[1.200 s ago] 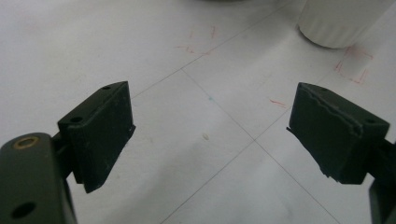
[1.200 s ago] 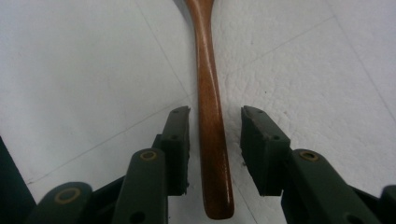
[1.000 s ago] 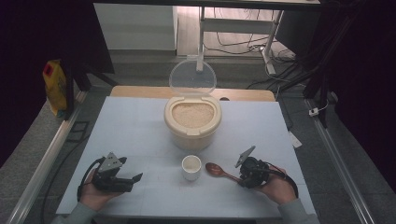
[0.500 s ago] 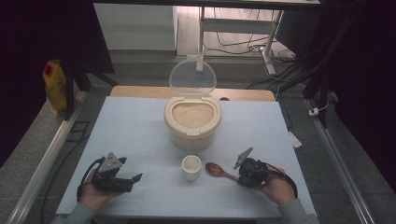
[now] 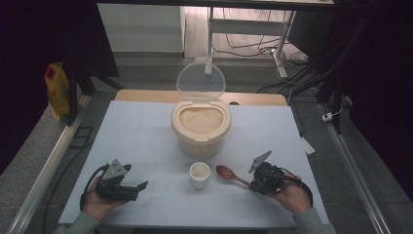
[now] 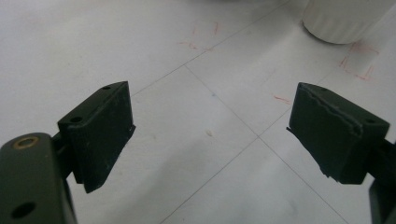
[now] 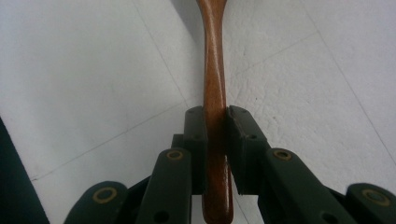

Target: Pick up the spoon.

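A cream rice container full of rice stands mid-table with its clear lid tipped up behind it. In front of it sits a small white cup, whose base also shows at the top of the left gripper view. A brown wooden spoon lies right of the cup, bowl toward it. My right gripper is shut on the spoon's handle, both pads pressed against it. My left gripper rests at the front left, open, with only bare table between its jaws.
The white table top has thin grid lines and faint red marks. A yellow bag stands on the floor off the table's left side. Metal rails run along both sides of the table, and cables lie on the floor behind.
My right gripper has shifted slightly left along the spoon handle and closed on it. The left gripper, the cup and the container have not moved.
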